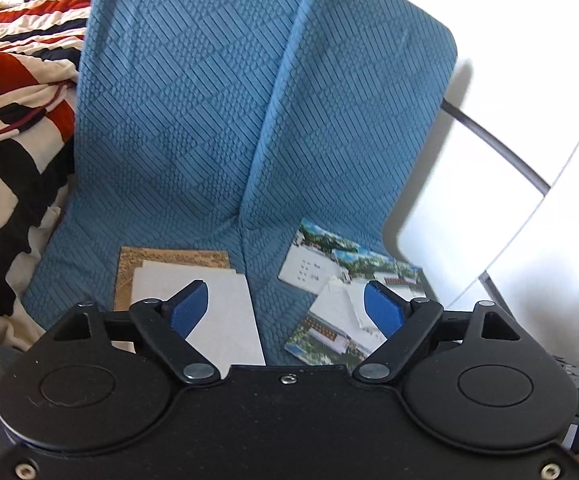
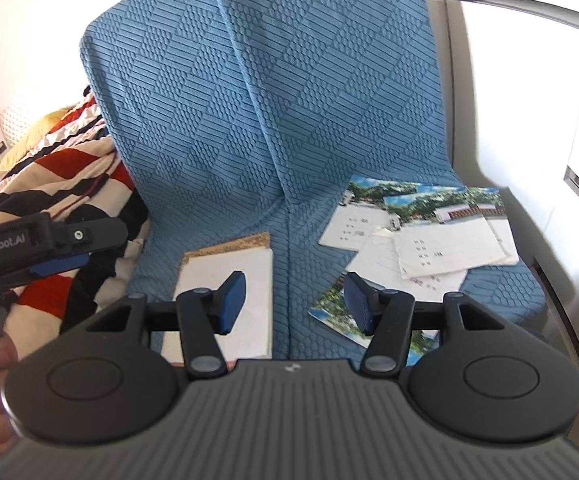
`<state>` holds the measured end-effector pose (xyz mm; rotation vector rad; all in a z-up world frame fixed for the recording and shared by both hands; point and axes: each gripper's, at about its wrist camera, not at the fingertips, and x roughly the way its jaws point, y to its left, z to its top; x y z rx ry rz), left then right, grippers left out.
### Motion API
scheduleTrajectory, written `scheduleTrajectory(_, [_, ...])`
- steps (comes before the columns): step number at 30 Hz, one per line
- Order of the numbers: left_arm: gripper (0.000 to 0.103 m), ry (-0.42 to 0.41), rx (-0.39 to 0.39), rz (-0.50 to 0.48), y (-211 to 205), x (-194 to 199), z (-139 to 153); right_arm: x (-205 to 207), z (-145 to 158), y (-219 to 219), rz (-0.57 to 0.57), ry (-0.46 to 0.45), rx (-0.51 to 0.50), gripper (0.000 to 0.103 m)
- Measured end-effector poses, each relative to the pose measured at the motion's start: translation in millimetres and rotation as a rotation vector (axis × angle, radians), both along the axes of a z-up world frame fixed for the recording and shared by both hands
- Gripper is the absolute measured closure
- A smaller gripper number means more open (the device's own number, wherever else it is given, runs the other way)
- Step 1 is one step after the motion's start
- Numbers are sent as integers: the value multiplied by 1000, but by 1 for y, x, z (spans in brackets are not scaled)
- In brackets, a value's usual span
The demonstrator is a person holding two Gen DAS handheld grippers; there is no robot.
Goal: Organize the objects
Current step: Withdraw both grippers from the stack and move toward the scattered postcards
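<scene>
With both the left tool (image 1: 285, 304) and right tool (image 2: 294, 300) spread apart and empty, the loose postcards (image 2: 429, 236) fanned near the blue cushion's (image 2: 249, 120) right edge could slide or bend if pinched singly.

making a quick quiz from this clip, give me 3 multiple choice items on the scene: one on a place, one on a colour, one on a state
1. Where does the neat white stack lie relative to the scattered postcards?
A. left
B. right
C. on top

2. What colour is the sofa cover?
A. green
B. blue
C. grey

3. What is the left gripper holding?
A. a postcard
B. the striped blanket
C. nothing

Key: 1 A, it sits left of the seam; 2 B, blue textured fabric; 3 C, jaws stand apart, empty.
</scene>
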<state>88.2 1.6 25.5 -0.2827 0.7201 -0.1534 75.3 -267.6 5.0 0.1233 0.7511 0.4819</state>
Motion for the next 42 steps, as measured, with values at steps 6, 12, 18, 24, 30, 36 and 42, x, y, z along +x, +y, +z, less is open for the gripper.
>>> scheduleTrajectory(6, [6, 11, -2, -14, -11, -3, -8, -2, -7, -14, -34, 9, -13, 46])
scheduleTrajectory(12, [1, 31, 13, -21, -22, -4, -14, -1, -14, -23, -46, 21, -32, 44])
scheduleTrajectory(18, [1, 36, 31, -37, -31, -2, -15, -2, -19, -24, -21, 8, -49, 14])
scheduleTrajectory(24, [1, 39, 36, -43, -36, 0, -15, 2, -25, -30, -46, 22, -55, 13])
scheduleTrajectory(30, [1, 49, 48, -47, -41, 3, -20, 4, -33, -35, -54, 51, -45, 13])
scheduleTrajectory(36, [1, 70, 65, -65, -54, 10, -29, 4, -43, -43, -59, 73, -48, 13])
scheduleTrajectory(42, [1, 73, 73, -99, -75, 21, -41, 11, -58, -58, -93, 104, -21, 13])
